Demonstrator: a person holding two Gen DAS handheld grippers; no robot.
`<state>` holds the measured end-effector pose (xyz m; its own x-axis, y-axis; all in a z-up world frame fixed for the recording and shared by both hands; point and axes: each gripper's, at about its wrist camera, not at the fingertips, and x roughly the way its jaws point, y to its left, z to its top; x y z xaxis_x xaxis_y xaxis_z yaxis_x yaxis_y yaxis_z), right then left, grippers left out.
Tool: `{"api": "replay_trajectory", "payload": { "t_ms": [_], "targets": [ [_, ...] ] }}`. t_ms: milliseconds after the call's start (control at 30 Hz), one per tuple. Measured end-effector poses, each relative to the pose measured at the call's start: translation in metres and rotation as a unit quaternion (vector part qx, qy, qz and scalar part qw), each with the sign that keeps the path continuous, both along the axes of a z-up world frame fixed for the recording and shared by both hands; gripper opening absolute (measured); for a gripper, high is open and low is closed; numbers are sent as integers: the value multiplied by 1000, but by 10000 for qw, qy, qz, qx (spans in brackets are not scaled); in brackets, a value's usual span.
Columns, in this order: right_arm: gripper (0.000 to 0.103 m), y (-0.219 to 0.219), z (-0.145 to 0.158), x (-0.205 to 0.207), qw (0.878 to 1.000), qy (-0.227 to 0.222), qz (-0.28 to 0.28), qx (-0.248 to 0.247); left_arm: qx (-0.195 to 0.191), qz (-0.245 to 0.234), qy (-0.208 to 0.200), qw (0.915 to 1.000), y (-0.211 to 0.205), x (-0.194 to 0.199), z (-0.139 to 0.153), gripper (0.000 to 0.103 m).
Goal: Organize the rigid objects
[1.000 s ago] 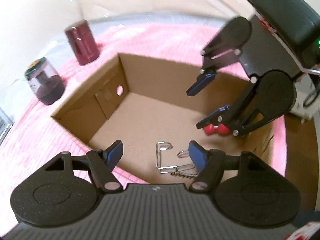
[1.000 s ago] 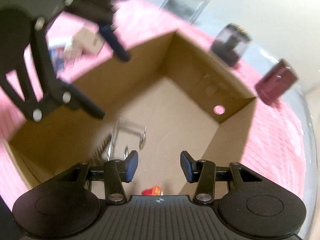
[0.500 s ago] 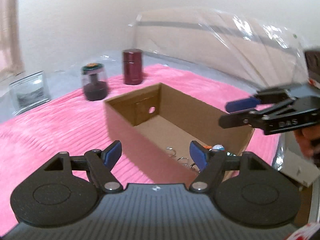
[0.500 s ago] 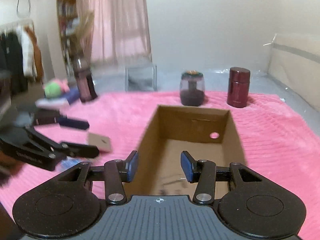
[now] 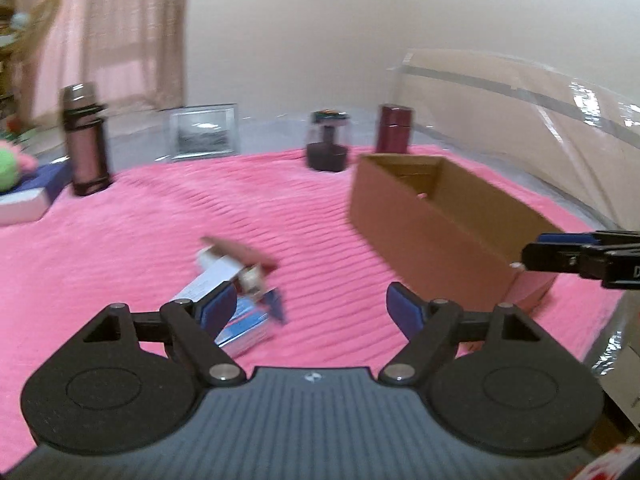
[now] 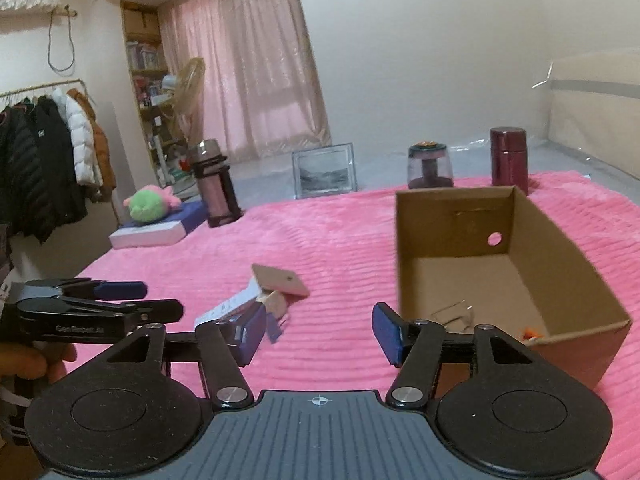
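An open cardboard box (image 5: 432, 232) (image 6: 452, 224) stands on the pink blanket (image 5: 160, 224) at the right. Bent metal clips (image 6: 452, 314) and a small orange-red thing (image 6: 532, 334) lie inside it. Left of the box sits a small pile: a brown square card (image 5: 240, 252) (image 6: 280, 280) on a white-and-blue carton (image 5: 236, 320) (image 6: 228, 306). My left gripper (image 5: 312, 312) (image 6: 152, 300) hovers just before that pile, jaws opening, nothing between them. My right gripper (image 6: 319, 334) (image 5: 534, 249) hangs between pile and box, jaws opening and empty.
Along the blanket's far edge stand a tall pink-and-black flask (image 6: 216, 184), a picture frame (image 6: 324, 172), a dark jar (image 6: 430, 166) and a maroon flask (image 6: 509, 158). A green plush toy (image 6: 150, 206) lies on a book at the far left. Coats hang beyond.
Both grippers have drawn back out of the box and rolled level, now looking across the blanket. Both pairs of jaws stand wider. The pile has come into view by the left gripper.
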<state>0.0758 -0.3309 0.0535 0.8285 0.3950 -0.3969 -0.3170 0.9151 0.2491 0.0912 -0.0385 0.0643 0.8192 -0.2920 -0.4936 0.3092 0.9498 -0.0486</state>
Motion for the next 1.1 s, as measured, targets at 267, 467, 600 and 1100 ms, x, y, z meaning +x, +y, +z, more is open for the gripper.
{"api": "replay_trajectory", "payload": {
  "t_ms": [267, 467, 600, 1100],
  "targets": [
    [63, 43, -20, 0, 9994, 43, 266, -195, 60, 587, 224, 9980, 47, -15, -22, 81],
    [65, 64, -30, 8, 9988, 142, 360, -284, 60, 719, 270, 9970, 58, -15, -30, 83],
    [65, 73, -35, 9, 9983, 99, 386, -429, 51, 755, 303, 9967, 57, -7, -38, 86],
    [65, 89, -77, 61, 9971, 417, 170, -612, -80, 1131, 577, 9919, 40, 49, -74, 95]
  ]
}}
